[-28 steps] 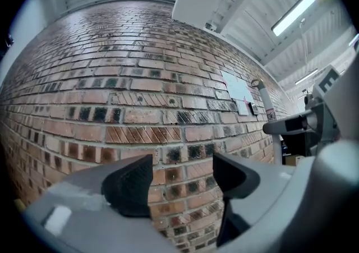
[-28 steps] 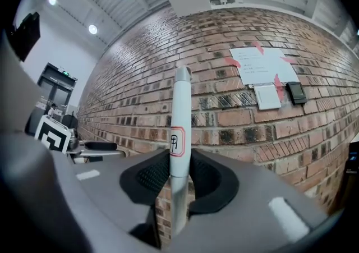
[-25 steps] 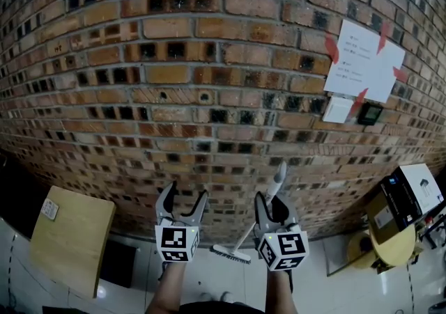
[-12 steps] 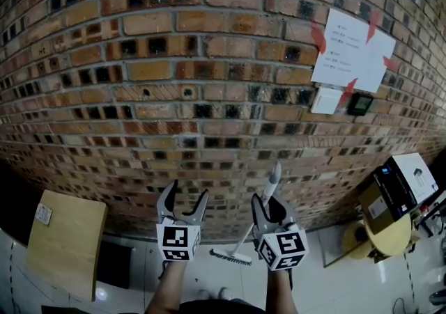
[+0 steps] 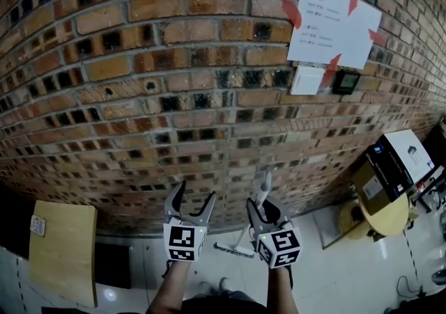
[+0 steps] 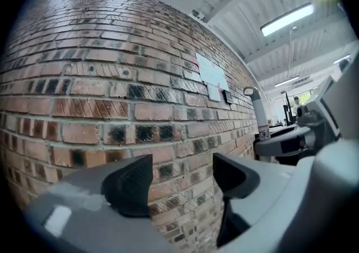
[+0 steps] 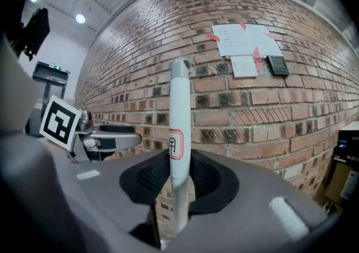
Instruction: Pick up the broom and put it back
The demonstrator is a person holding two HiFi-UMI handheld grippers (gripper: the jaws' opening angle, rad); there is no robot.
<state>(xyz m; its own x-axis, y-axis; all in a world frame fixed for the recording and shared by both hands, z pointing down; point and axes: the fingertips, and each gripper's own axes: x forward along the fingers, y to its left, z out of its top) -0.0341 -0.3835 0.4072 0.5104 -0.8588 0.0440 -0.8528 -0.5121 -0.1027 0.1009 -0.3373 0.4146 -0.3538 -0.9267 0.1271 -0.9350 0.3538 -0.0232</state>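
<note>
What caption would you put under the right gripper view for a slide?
The right gripper grips the white broom handle, facing a brick wall with a paper notice taped to it.

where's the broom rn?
Head view, lower centre-right: the broom stands near upright, its handle clamped in the right gripper, brush end down by the floor, close to the brick wall.

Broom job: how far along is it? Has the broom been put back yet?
Picked up: the right gripper has its jaws shut on the broom handle. In hand: it stands nearly upright before the brick wall, bristle head low near the floor. Left to do: rest it there and let go. The left gripper is open and empty.
</note>
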